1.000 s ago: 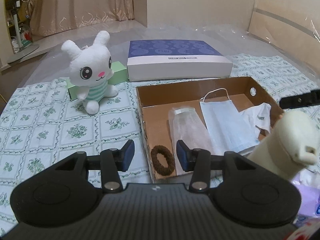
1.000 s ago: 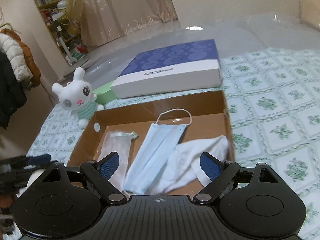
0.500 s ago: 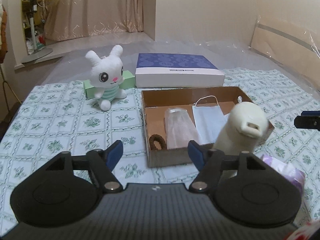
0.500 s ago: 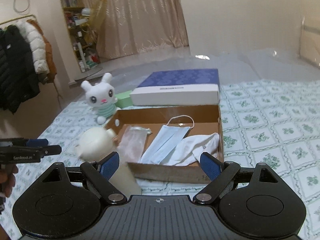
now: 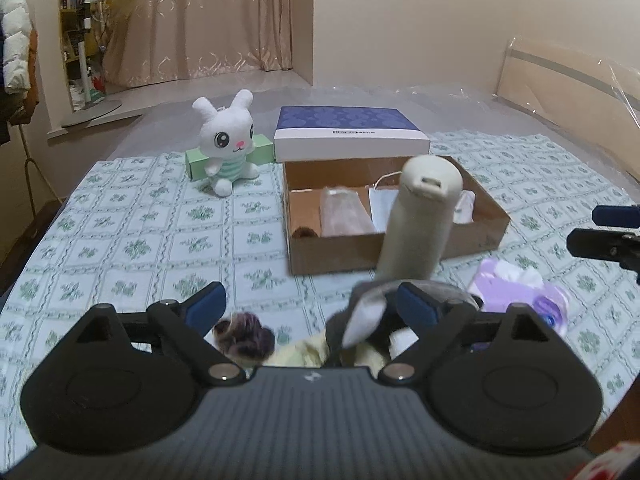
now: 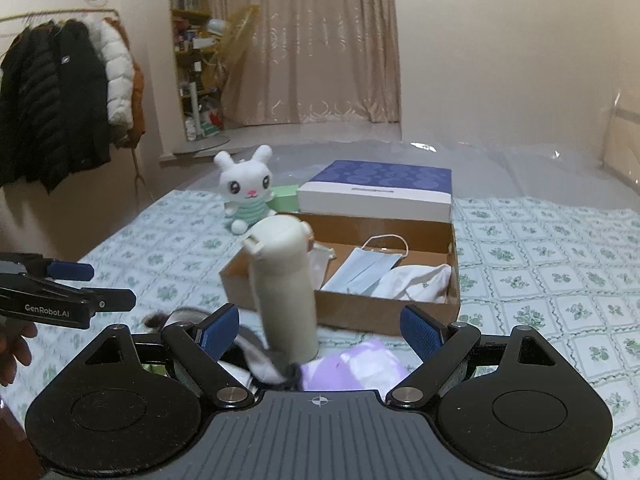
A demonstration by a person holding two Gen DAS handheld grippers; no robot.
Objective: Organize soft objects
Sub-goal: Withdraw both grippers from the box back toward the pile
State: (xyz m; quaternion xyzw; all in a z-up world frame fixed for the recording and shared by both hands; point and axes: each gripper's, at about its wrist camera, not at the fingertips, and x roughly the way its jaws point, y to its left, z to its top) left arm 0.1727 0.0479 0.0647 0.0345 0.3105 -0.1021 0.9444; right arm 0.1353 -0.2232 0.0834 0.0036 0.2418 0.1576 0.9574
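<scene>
A brown cardboard box (image 5: pixel 492 232) (image 6: pixel 360 312) on the bed holds a blue face mask (image 6: pixel 368 272), a white cloth (image 6: pixel 420 280), a clear pouch (image 5: pixel 344 216) and a brown hair tie (image 5: pixel 305 233). A white plush rabbit (image 5: pixel 228 144) (image 6: pixel 248 190) sits at the back left. Near me lie a grey-white sock (image 5: pixel 364 312), a purple-brown fluffy item (image 5: pixel 244 336), a yellow cloth (image 5: pixel 304 354) and a purple tissue pack (image 5: pixel 524 284) (image 6: pixel 360 364). My left gripper (image 5: pixel 312 306) is open above the sock. My right gripper (image 6: pixel 320 326) is open and empty.
A cream flask (image 5: pixel 420 216) (image 6: pixel 284 288) stands upright just in front of the box. A blue-white flat box (image 5: pixel 348 132) and a green box (image 5: pixel 196 162) lie behind. Coats (image 6: pixel 60 96) hang at the left. The bed has a green patterned cover (image 5: pixel 140 240).
Both grippers have pulled back from the box toward the near edge of the bed and the left has opened wider. The sock, fluffy item and tissue pack have come into view.
</scene>
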